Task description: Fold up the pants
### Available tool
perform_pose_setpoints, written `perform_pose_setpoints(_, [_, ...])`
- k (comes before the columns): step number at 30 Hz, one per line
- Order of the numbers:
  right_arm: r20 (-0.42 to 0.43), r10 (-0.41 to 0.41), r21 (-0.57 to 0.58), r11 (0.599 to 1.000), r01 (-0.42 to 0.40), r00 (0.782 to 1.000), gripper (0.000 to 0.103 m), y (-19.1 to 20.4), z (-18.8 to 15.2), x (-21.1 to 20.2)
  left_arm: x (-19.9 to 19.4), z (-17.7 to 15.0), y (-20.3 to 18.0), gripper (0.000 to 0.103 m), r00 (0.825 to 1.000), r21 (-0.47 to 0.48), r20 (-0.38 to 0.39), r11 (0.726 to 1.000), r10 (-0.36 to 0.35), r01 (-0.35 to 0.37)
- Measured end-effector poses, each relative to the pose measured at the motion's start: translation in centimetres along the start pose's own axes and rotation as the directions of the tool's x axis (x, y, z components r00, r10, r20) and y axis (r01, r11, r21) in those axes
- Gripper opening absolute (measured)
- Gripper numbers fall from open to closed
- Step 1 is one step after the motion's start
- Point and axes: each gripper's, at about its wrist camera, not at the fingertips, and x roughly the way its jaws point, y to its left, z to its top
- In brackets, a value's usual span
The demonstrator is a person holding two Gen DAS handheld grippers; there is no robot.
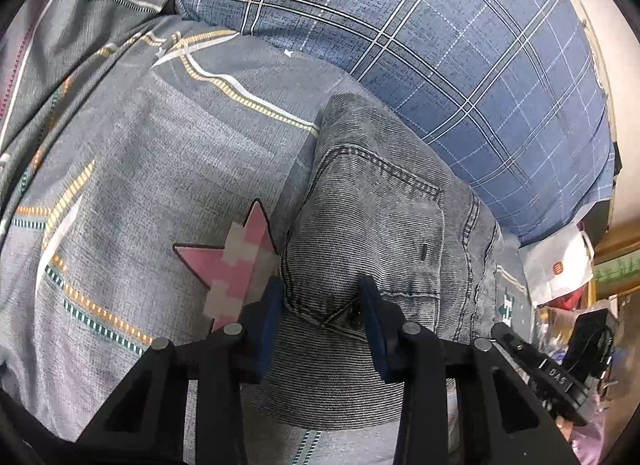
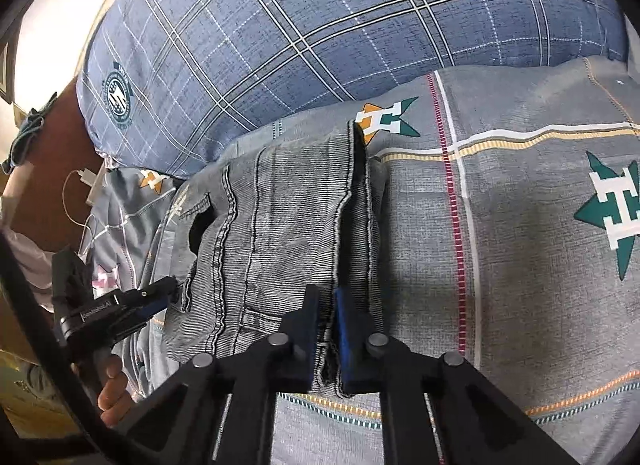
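Note:
Grey denim pants [image 1: 380, 205] lie folded into a long bundle on a grey patterned bed sheet [image 1: 160, 165]. My left gripper [image 1: 320, 293] grips a thick bunched fold at the near end, its blue pads pressed against both sides. In the right wrist view the pants [image 2: 280, 205] run away from me as a folded strip. There my right gripper [image 2: 327, 297] is shut on the stacked seam edges along the strip's right side. At the pants' left edge the left gripper [image 2: 168, 289] also shows, held by a hand [image 2: 112, 385]. The right gripper [image 1: 520, 349] shows at the right of the left wrist view.
A large blue plaid pillow [image 2: 300, 25] lies just beyond the pants' far end. The grey sheet [image 2: 520, 225] with star prints stretches to the right. A white cable [image 2: 80, 193] and a wooden panel [image 2: 60, 125] are at the left; a white bag [image 1: 560, 265] sits off the bed.

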Motion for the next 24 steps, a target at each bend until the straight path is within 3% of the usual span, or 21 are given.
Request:
perform_pose_setpoints(4, [-0.03,-0.004,0.009,1.0,0.005,1.0,0.009,-0.3,0.1,0.8,0.6,0.2,-0.1,0.04,1.0,0.001,-0.003,1.0,0.029,-0.029])
perform_pose_setpoints(8, [0.027,0.044,0.016,0.999,-0.045,0.999,0.012,-0.3,0.4,-0.7,-0.1,0.3,-0.5,0.043,0.999,0.006,0.012,0.999,0.036,-0.036])
perform_pose_setpoints(10, [0.035,0.088,0.009,0.996,-0.089,0.995,0.025,0.1,0.4,-1.0,-0.3,0.2,-0.5,0.046,0.999,0.002,0.016,1.0,0.031,-0.031])
perform_pose_setpoints(14, [0.06,0.142,-0.018,0.99,-0.141,0.988,0.036,1.1,0.3,-1.4,-2.1,0.1,-0.8,0.048,0.995,0.006,0.095,1.0,0.016,-0.017])
perform_pose_setpoints(16, [0.031,0.185,-0.04,0.982,-0.184,0.982,0.041,2.0,0.0,-0.9,-3.0,-0.2,-1.5,0.062,0.991,0.041,0.134,0.999,-0.021,0.015])
perform_pose_setpoints(17, [0.01,0.202,-0.046,0.978,-0.201,0.979,0.041,2.5,-0.2,-0.6,-3.2,-0.4,-2.1,0.064,0.989,0.068,0.144,0.997,-0.038,0.028])
perform_pose_setpoints(20, [-0.059,0.197,-0.062,0.978,-0.2,0.979,0.041,3.2,-0.7,0.9,-2.9,-1.1,-3.4,0.064,0.991,0.142,0.106,0.988,-0.078,0.063])
perform_pose_setpoints(22, [-0.101,0.099,-0.053,0.993,-0.105,0.99,0.041,2.7,-0.9,2.1,-1.7,-1.4,-4.1,0.064,0.995,0.177,0.037,0.981,-0.088,0.08])
perform_pose_setpoints(24, [-0.135,0.093,-0.019,0.995,-0.097,0.987,0.038,1.7,-0.8,3.0,-0.3,-1.6,-4.2,0.064,0.998,0.184,-0.014,0.981,-0.062,0.063])
